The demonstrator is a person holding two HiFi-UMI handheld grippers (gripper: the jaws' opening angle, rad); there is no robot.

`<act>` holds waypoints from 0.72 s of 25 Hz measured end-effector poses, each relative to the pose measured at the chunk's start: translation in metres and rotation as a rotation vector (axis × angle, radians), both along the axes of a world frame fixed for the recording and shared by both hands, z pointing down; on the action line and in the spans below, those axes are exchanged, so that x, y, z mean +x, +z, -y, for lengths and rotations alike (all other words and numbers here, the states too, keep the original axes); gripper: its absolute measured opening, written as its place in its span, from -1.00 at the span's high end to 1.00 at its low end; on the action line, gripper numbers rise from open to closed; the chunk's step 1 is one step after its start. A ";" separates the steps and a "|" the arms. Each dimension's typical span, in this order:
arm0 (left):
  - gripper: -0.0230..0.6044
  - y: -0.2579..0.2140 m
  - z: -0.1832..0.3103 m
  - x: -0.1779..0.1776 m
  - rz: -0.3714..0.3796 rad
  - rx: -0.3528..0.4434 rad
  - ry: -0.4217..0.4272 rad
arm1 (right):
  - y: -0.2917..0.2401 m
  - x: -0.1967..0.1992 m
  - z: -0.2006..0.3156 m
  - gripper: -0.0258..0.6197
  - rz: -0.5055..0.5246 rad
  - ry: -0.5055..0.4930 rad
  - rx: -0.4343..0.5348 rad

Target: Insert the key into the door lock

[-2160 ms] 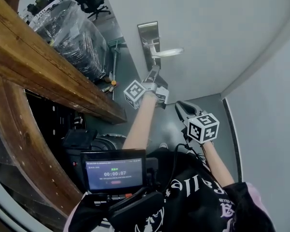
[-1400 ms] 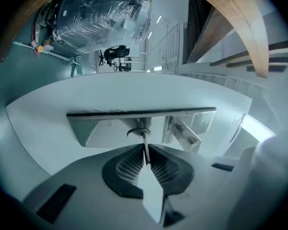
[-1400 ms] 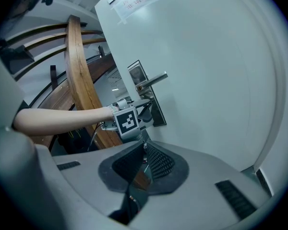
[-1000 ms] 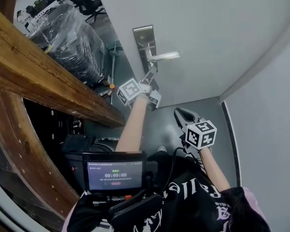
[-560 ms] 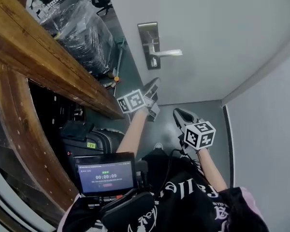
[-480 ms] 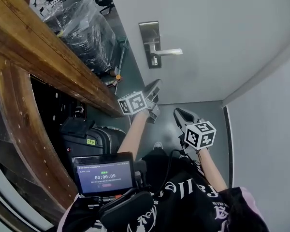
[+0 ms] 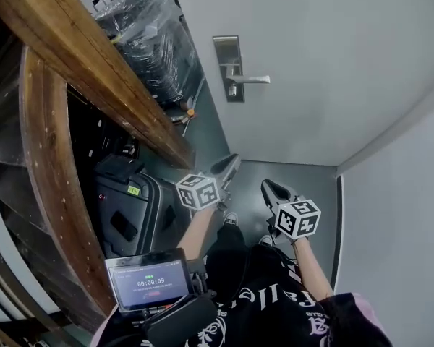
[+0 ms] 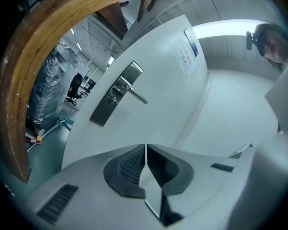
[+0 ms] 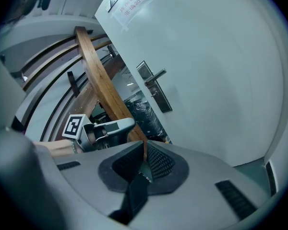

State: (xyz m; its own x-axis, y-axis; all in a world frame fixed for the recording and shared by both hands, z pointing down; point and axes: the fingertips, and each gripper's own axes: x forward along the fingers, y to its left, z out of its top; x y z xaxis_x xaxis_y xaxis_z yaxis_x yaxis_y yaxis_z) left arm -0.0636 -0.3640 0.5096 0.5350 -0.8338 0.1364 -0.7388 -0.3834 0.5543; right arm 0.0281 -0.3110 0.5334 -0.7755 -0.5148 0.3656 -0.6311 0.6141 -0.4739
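Before a pale door (image 7: pixel 311 63), a person is holding the left hand-held gripper (image 7: pixel 228 162) and the right hand-held gripper (image 7: pixel 267 186) side by side, each with its jaws pressed together on nothing. The door lock (image 7: pixel 229 53) is sitting on its steel plate beside the lever handle (image 7: pixel 252 80), well apart from both. The key is proving too small to make out there.

Grey floor (image 7: pixel 315 183) (wrapped pallet (image 7: pixel 153 36), black case (image 7: pixel 127 217))
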 end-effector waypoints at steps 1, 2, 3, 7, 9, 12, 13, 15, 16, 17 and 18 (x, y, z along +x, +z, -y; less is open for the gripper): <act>0.87 0.001 -0.012 0.005 0.019 -0.001 -0.007 | 0.001 0.003 -0.006 0.82 -0.001 -0.017 -0.001; 0.88 0.001 -0.023 0.010 0.035 -0.003 -0.014 | 0.003 0.005 -0.013 0.82 -0.003 -0.034 0.000; 0.87 0.002 -0.034 0.014 0.049 -0.005 -0.019 | 0.005 0.008 -0.018 0.82 -0.004 -0.050 -0.001; 0.87 0.007 -0.073 0.029 0.114 -0.011 -0.002 | 0.016 0.012 -0.034 0.82 0.006 -0.096 -0.015; 0.87 0.011 -0.089 0.030 0.148 -0.016 0.006 | 0.021 0.013 -0.041 0.82 0.006 -0.109 -0.018; 0.88 0.015 -0.107 0.025 0.181 -0.027 0.010 | 0.026 0.011 -0.051 0.82 0.008 -0.112 -0.023; 0.88 0.015 -0.112 0.024 0.182 -0.028 0.011 | 0.027 0.010 -0.055 0.82 0.007 -0.112 -0.025; 0.89 0.015 -0.122 0.021 0.175 -0.026 0.013 | 0.027 0.007 -0.065 0.82 0.006 -0.112 -0.028; 0.89 0.014 -0.128 0.019 0.169 -0.023 0.016 | 0.027 0.004 -0.071 0.82 0.005 -0.111 -0.029; 0.90 0.013 -0.133 0.017 0.163 -0.020 0.021 | 0.027 0.001 -0.077 0.82 0.003 -0.108 -0.029; 0.90 0.011 -0.140 0.015 0.157 -0.015 0.030 | 0.026 -0.003 -0.084 0.82 0.001 -0.103 -0.029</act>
State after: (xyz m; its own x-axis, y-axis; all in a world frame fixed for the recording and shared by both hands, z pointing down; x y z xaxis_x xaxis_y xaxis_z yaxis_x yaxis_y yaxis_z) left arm -0.0483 -0.2243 0.5207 0.5305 -0.8150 0.2330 -0.8053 -0.3987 0.4388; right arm 0.0253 -0.2273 0.5598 -0.8244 -0.4211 0.3781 -0.5644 0.6618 -0.4934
